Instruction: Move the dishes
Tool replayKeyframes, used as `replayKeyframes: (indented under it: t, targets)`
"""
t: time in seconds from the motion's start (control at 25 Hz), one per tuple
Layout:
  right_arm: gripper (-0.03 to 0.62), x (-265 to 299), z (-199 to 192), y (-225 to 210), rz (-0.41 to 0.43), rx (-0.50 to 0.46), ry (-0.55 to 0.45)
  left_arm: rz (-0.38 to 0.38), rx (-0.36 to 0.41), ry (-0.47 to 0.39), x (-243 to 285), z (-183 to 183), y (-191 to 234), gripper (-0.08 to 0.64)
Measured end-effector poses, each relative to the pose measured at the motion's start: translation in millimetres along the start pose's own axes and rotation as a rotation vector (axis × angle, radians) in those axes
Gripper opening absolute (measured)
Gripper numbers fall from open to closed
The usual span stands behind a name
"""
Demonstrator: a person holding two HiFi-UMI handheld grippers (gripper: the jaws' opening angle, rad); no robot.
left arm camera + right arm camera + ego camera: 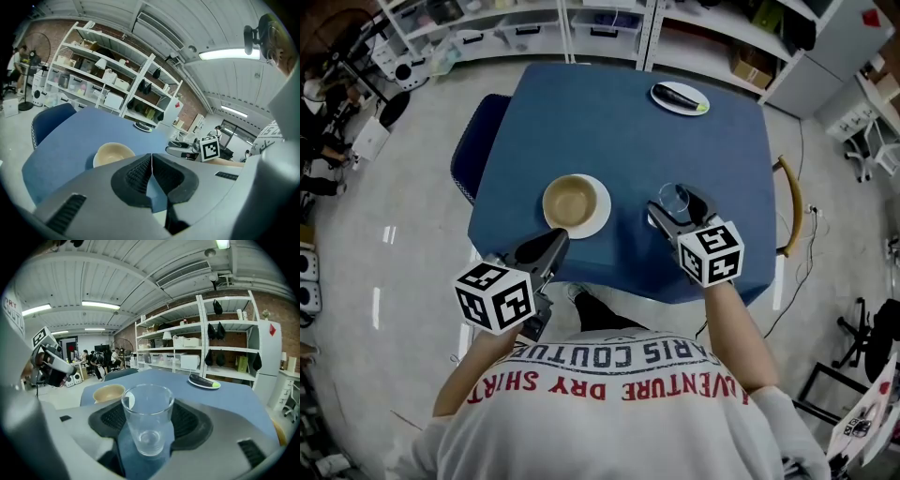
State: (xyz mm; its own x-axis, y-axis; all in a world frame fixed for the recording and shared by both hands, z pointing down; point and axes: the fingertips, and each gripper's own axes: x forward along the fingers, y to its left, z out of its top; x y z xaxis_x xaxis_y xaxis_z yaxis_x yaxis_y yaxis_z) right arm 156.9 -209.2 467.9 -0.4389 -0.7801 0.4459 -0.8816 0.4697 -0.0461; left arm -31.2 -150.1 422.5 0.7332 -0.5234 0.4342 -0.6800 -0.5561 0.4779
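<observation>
Your right gripper (673, 208) has its jaws closed on the clear glass (147, 420), near the front of the blue table (609, 122). Your left gripper (558, 239) is empty, jaws pressed together, just before the tan bowl (570, 201) on its white plate (598, 217).

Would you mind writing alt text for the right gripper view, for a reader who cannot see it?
An empty clear glass stands upright between the right gripper's wide-set jaws, over a blue table; whether the pads press it is unclear. Behind it are a tan bowl, a far plate with a dark item, and shelving.
</observation>
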Motion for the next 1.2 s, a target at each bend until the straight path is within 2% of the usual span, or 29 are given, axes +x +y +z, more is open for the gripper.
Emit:
replayKeyframes:
  t: [0.24, 0.48, 0.72, 1.0, 1.2]
  targets:
    - [0.287, -2, -11, -1, -0.011, 0.017, -0.027, -0.005, -0.004, 0.017, 3, -7, 0, 0.031]
    - [0.287, -3, -14, 3, -0.012, -0.012, -0.047, -0.005, -0.011, 0.027, 6, -16, -1, 0.031]
    - [0.291, -8, -7, 2, -0.024, -0.008, -0.07, -0.003, -0.02, 0.028, 5, -19, 1, 0.031]
    - [0.301, -29, 23, 6, -0.063, -0.093, -0.124, 0.005, -0.026, 0.008, -1, -19, 3, 0.031]
    - [0.305, -38, 61, 33, -0.009, -0.141, -0.188, 0.019, -0.031, -0.028, -11, -11, 7, 0.031]
